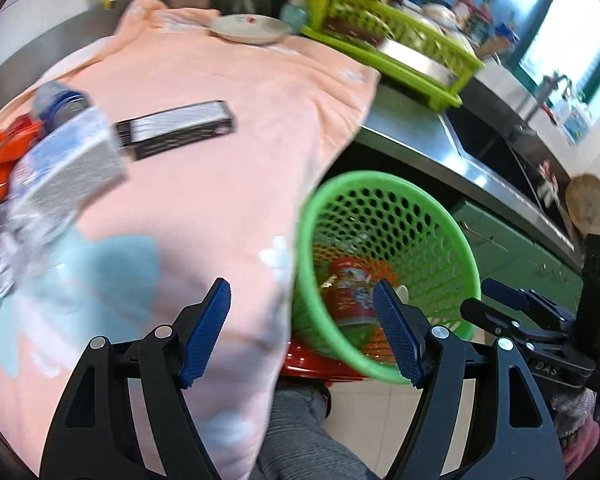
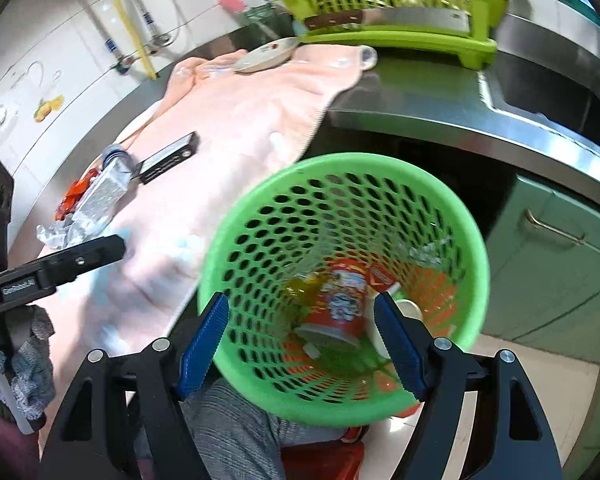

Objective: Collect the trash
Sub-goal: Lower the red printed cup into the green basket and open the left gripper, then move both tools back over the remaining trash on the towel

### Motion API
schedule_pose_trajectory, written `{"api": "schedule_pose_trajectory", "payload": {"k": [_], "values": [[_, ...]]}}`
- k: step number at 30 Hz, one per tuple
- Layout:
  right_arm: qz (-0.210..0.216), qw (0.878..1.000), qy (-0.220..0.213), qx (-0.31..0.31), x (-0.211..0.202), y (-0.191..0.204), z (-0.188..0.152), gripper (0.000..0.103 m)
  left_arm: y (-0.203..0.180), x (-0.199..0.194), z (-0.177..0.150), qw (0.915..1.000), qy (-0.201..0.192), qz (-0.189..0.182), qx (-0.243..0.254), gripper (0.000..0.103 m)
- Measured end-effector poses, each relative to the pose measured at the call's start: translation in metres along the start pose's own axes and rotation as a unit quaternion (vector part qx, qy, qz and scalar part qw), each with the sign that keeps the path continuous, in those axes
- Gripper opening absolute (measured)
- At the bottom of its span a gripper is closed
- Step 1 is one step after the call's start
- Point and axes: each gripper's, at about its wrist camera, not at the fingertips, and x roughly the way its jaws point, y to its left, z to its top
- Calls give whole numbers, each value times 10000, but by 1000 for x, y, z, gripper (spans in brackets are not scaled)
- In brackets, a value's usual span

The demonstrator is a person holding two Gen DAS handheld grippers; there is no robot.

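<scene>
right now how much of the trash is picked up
Partly done: a red cup and wrappers already lie in the green basket. Both tools, left and right, are open and empty. Left on the pink cloth: a black box, a bottle and wrappers.

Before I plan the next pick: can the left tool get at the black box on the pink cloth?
Probably yes: the left tool is open and empty, and the black box lies flat on the cloth with nothing on it.

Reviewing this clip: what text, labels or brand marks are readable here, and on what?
"DAS", partly legible, moulded on the right gripper's body.
Left gripper's arm: a white brand mark, too blurred to read.
Black box: white label print, too blurred.
Red cup in the green basket: cartoon print, lettering unreadable.
</scene>
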Motion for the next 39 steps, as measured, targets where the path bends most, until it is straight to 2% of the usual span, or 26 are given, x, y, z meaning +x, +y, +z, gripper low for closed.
{"api": "schedule_pose_trajectory", "payload": {"k": [9,16,20,23,28,31,39], "values": [[303,9984,55,-465,12,56,9,72,72,-61,-12,9951,-580,413,-693,73],[614,9945,161,-833,24,101,11,73,146,-108,-30,9825,-998,940,-1258,73],[845,9902,241,-1086,33,133,10,73,183,-124,-38,9748,-1092,1121,-1589,73],[1038,9854,305,-1316,43,160,9,73,205,-128,-40,9718,-1103,1123,-1755,73],[1466,9729,293,-1764,60,200,15,77,224,-124,-40,9709,-1039,1170,-1813,73],[1767,9617,361,-2065,73,218,21,78,232,-123,-41,9707,-1058,1125,-1842,73],[2247,9335,527,-2746,113,254,33,80,255,-114,-41,9716,-960,988,-1923,73]]}}
